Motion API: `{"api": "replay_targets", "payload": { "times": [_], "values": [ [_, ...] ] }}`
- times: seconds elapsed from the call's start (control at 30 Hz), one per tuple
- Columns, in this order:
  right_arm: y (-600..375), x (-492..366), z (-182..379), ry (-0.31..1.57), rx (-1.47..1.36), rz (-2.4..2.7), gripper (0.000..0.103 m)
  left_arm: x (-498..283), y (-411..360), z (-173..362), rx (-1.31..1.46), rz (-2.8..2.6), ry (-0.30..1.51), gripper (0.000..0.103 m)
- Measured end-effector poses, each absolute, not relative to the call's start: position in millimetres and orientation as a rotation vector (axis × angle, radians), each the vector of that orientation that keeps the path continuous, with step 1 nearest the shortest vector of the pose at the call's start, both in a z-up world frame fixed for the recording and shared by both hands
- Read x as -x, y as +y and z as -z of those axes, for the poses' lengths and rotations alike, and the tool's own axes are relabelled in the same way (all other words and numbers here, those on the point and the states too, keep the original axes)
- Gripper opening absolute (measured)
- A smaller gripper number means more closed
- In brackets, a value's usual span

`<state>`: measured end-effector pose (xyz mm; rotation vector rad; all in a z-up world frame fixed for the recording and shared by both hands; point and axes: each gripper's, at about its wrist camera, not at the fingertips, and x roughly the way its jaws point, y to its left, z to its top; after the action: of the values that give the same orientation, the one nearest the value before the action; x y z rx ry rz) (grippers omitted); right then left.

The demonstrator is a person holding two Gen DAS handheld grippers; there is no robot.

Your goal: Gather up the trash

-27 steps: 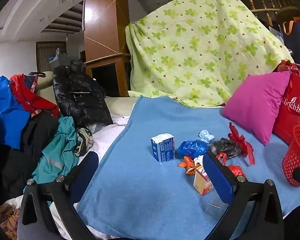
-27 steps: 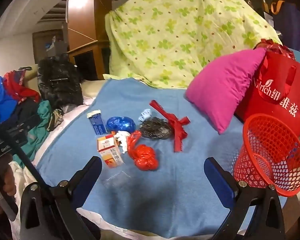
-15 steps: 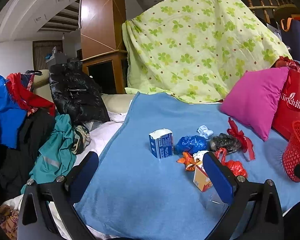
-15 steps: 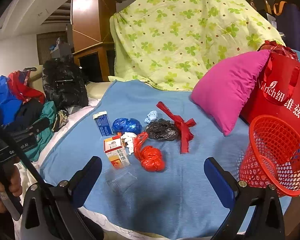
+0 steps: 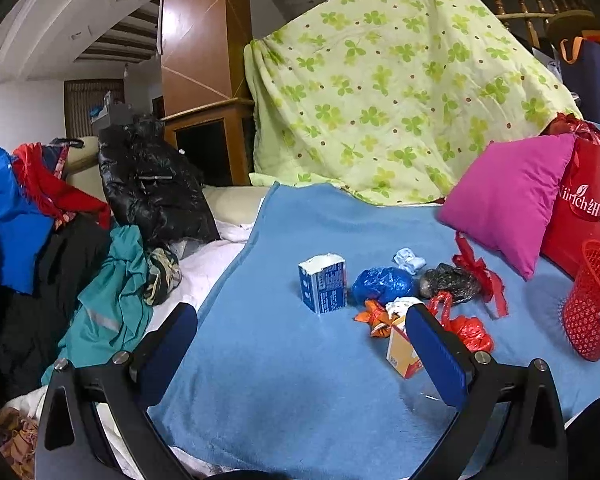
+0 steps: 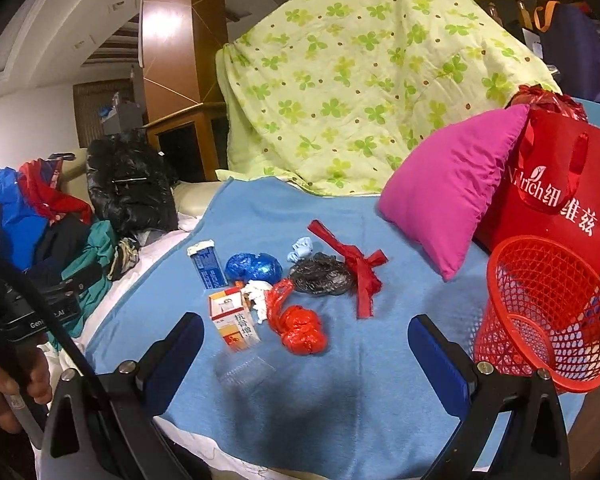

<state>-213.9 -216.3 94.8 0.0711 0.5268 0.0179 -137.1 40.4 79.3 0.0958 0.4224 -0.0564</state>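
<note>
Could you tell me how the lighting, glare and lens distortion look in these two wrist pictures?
Left wrist view: dim, bluish indoor light, strong fisheye bending with black corners; the blue blanket is darker near the camera. Right wrist view: bright glare on the wooden pillar, and the red basket casts a soft shadow on the blanket; the clear plastic piece is hard to make out.

trash pile point(image 6: 276, 292) on blanket point(image 6: 340, 392), basket point(image 6: 548, 320) right, pillow point(image 6: 448, 184) behind

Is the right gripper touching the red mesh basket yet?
Apart. The right wrist view shows the right gripper open over blue blanket; the red mesh basket stands beyond its fingertip.
</note>
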Motion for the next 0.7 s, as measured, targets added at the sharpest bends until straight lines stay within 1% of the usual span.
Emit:
{"api": "replay_targets", "payload": {
  "times": [0.2,0.43,0.5,0.7],
  "values": [
    [-213.0,215.2,-100.8,0.520,-0.089,-0.042,0.103,141.4,38.9,-86.7,-0.105,0.053,0.407,0.103],
    [-212.7,215.1,-100.7,0.496,-0.101,-0.050,0.103,137.7,36.2,-83.4,-0.115,0.043,0.423,0.103],
    [-214.9,211.0,-98.1,0.525,-0.105,-0.050,0.103,136.2,34.7,-81.7,-0.120,0.044,0.426,0.103],
    [-213.7,207.2,-94.8,0.524,-0.100,-0.052,0.103,132.4,30.6,-76.6,-0.134,0.043,0.440,0.103]
  ]
}}
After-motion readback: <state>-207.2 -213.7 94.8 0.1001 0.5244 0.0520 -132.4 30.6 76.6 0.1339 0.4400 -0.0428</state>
